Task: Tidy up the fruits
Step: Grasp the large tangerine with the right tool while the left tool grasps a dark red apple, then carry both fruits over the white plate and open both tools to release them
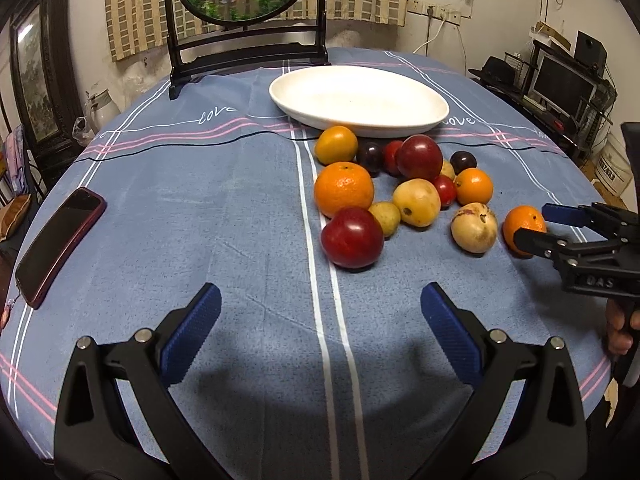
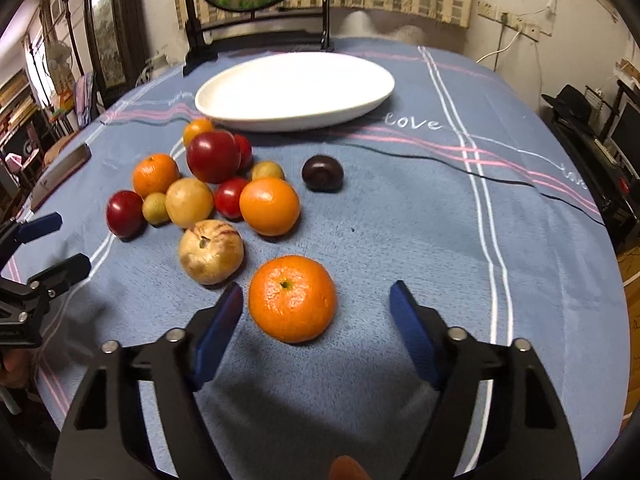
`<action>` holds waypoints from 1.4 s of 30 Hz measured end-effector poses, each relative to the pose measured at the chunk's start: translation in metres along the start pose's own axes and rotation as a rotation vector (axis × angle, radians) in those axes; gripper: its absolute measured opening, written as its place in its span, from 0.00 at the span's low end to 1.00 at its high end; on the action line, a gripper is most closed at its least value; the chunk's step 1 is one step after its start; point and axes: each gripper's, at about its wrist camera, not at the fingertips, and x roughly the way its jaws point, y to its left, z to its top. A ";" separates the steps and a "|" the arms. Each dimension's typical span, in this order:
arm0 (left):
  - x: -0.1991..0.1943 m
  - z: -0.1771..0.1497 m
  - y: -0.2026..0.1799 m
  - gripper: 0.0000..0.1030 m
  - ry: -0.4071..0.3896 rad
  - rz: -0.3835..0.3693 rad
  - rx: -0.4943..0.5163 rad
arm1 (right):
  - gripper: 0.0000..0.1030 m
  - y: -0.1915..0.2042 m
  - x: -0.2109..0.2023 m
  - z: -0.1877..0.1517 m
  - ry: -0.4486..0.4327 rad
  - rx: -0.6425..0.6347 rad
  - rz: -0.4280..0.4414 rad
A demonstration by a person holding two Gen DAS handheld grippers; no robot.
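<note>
An empty white oval plate (image 1: 360, 100) (image 2: 296, 88) sits at the back of the table. Several fruits lie in front of it: oranges, red apples, dark plums, yellowish fruits. My right gripper (image 2: 316, 300) is open, its jaws on either side of a mandarin orange (image 2: 292, 298) (image 1: 522, 228) on the cloth, not touching it. It also shows in the left wrist view (image 1: 532, 224). My left gripper (image 1: 320, 300) is open and empty above the cloth, short of a red apple (image 1: 352, 237). A pale striped fruit (image 2: 211, 251) lies just left of the mandarin.
A blue tablecloth (image 1: 200, 200) covers the round table. A red-cased phone (image 1: 60, 240) lies at the left. A dark framed goldfish screen (image 1: 244, 12) stands behind the plate. A thin black cable (image 2: 460, 166) crosses the cloth. A lone plum (image 2: 322, 173) sits apart.
</note>
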 end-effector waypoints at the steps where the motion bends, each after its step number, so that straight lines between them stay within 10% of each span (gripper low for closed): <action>1: 0.001 0.000 0.000 0.98 0.001 -0.004 0.001 | 0.68 0.000 0.002 0.001 0.009 -0.002 0.010; 9: 0.006 0.005 0.007 0.98 -0.003 -0.025 0.002 | 0.43 0.007 0.010 0.001 0.033 -0.040 0.059; 14: 0.013 0.016 0.006 0.94 -0.012 -0.062 0.037 | 0.43 0.000 0.009 -0.001 0.023 0.003 0.096; 18: 0.026 0.026 0.001 0.64 0.013 -0.081 0.062 | 0.43 0.003 0.010 -0.001 0.024 -0.007 0.084; 26: 0.041 0.033 -0.011 0.61 0.047 -0.096 0.090 | 0.44 0.000 0.010 -0.001 0.023 0.001 0.094; 30: 0.048 0.034 -0.015 0.40 0.080 -0.110 0.097 | 0.44 0.001 0.010 -0.001 0.021 0.004 0.098; 42: 0.040 0.028 -0.009 0.40 0.077 -0.135 0.077 | 0.43 -0.006 0.005 -0.001 0.005 0.040 0.103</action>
